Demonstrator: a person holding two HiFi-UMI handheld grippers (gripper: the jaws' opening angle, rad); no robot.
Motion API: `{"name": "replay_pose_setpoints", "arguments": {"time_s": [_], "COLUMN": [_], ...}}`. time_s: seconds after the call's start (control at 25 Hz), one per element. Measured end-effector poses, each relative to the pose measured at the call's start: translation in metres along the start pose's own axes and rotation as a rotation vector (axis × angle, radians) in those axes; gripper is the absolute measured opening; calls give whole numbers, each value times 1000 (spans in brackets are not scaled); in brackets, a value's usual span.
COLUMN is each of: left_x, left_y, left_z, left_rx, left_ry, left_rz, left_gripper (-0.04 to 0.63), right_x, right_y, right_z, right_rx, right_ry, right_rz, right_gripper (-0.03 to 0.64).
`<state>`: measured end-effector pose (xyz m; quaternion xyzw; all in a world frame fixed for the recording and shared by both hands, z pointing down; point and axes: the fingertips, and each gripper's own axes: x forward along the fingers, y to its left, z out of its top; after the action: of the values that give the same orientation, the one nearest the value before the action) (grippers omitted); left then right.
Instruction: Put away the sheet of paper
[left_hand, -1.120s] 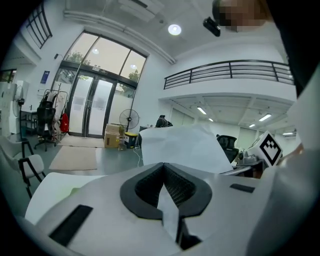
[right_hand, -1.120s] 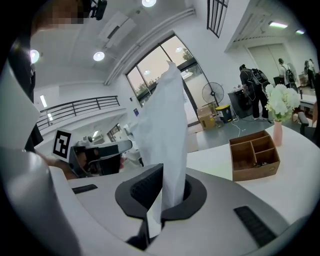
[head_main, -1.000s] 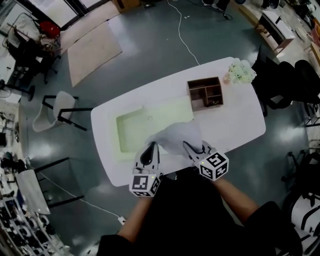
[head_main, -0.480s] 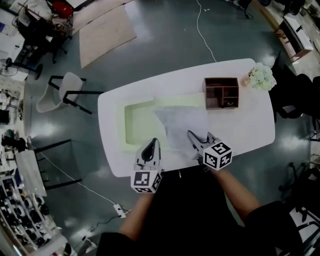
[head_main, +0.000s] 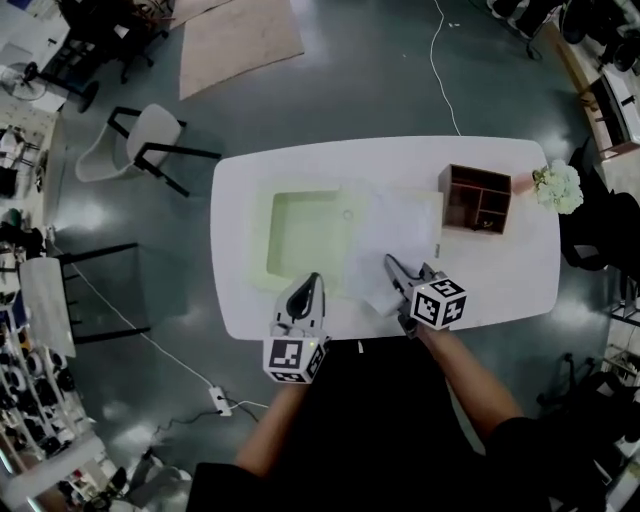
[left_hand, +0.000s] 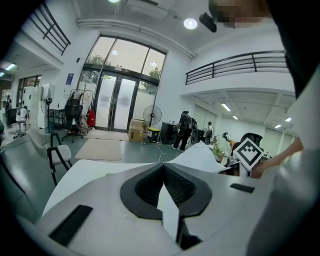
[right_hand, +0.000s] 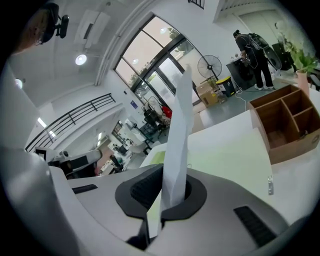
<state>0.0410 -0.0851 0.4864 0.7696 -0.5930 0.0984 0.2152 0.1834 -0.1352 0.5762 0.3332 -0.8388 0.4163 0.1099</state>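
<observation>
The white sheet of paper (head_main: 395, 235) hangs low over the white table (head_main: 500, 270), with its far edge near the wooden box. My left gripper (head_main: 311, 280) is shut on the sheet's near left edge. A thin strip of paper (left_hand: 167, 210) shows between its dark pads, and the rest rises to the right. My right gripper (head_main: 390, 262) is shut on the near right part. In the right gripper view the sheet (right_hand: 177, 135) stands up out of the closed jaws. A pale green tray (head_main: 305, 235) lies on the table just left of the sheet, partly under it.
A brown wooden box with compartments (head_main: 478, 198) stands on the table right of the sheet. A bunch of white flowers (head_main: 558, 187) sits at the table's far right end. A white chair (head_main: 150, 140) stands on the floor off the table's far left corner.
Both grippers have moved forward and down with the sheet. The sheet was bunched up near the front edge and now spreads flatter over the tray's right side.
</observation>
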Motion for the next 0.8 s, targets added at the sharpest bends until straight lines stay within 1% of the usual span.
{"name": "replay_pose_setpoints", "arguments": {"time_s": [0.16,0.36,0.6,0.8], "left_x": [0,1,2,5], "left_y": [16,27,43,57], "left_z": [-8,-15,-23,-22], "left_rx": [-25,-29,-40,-45], "left_ry": [27,47,75,78], "left_rz": [4,-10,-17,-23], "left_gripper": [3,3,3,3], "right_x": [25,51,71,84], "right_y": [7,16,12,4], "right_z": [-11,-33,-48,-54], "right_rx": [9,34,93,150], "right_ry": [40,94,121,138], "right_rz": [22,39,5,-20], "right_gripper": [-2,-2,-2,-2]}}
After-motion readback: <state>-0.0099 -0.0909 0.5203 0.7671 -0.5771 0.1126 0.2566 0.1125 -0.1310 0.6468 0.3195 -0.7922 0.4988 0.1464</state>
